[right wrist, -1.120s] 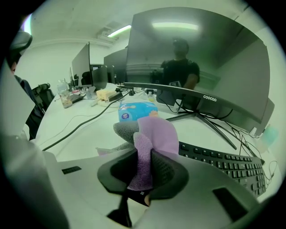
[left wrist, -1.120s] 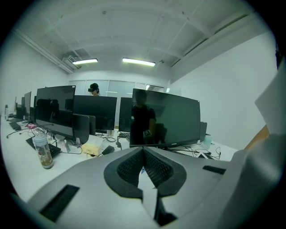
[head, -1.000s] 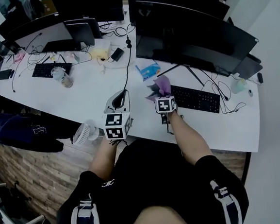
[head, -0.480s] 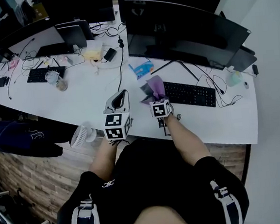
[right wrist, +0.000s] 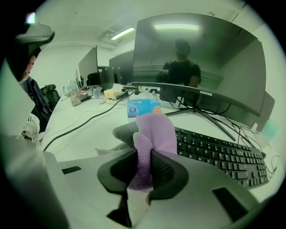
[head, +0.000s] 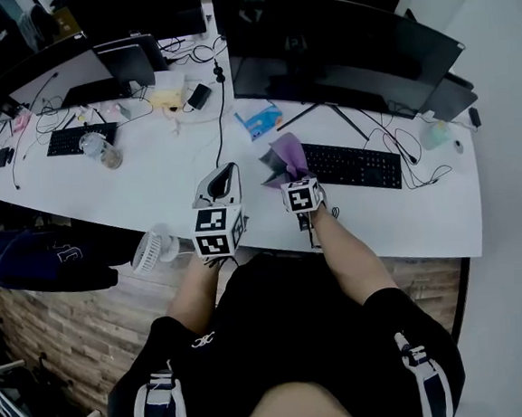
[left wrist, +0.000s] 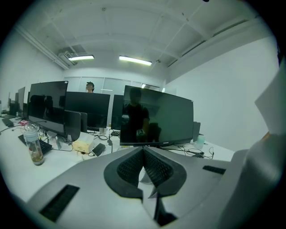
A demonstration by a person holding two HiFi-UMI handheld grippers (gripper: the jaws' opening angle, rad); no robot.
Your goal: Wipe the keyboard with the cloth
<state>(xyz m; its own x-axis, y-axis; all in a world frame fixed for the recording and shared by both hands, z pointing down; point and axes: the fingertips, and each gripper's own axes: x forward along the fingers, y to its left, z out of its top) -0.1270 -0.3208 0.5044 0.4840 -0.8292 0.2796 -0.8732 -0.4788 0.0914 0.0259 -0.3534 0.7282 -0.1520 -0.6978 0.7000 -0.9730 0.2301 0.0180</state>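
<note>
Forearms: both reach forward from the seated person's lap to the table's near edge, side by side, with the right one a little further ahead.
Left gripper (head: 225, 177): held roughly level, jaws over the table (head: 150, 185) just inside its near edge. They are pressed together with nothing between them and point toward the monitors.
Right gripper (head: 293, 175): also just inside the near edge, aimed at the big monitor (head: 338, 51). Its jaws pinch the cloth.
Cloth (head: 285, 154): purple and bunched, standing up out of the right jaws, just beside the keyboard's left end. I cannot tell whether it touches the keys.
Keyboard (head: 355, 166): black, lying flat in front of the big monitor's stand, toward the table's right end and set back from the near edge.
Edges: the near edge runs under both grippers. A small white fan (head: 153, 249) sits by it, left of the left gripper.
Open room: bare tabletop lies ahead of the left gripper and left of the cloth, crossed by a black cable (head: 220, 125), with a blue pack (head: 258, 120) toward the far side. The strip between keyboard and near edge is bare, while loose wires crowd the keyboard's right end.
</note>
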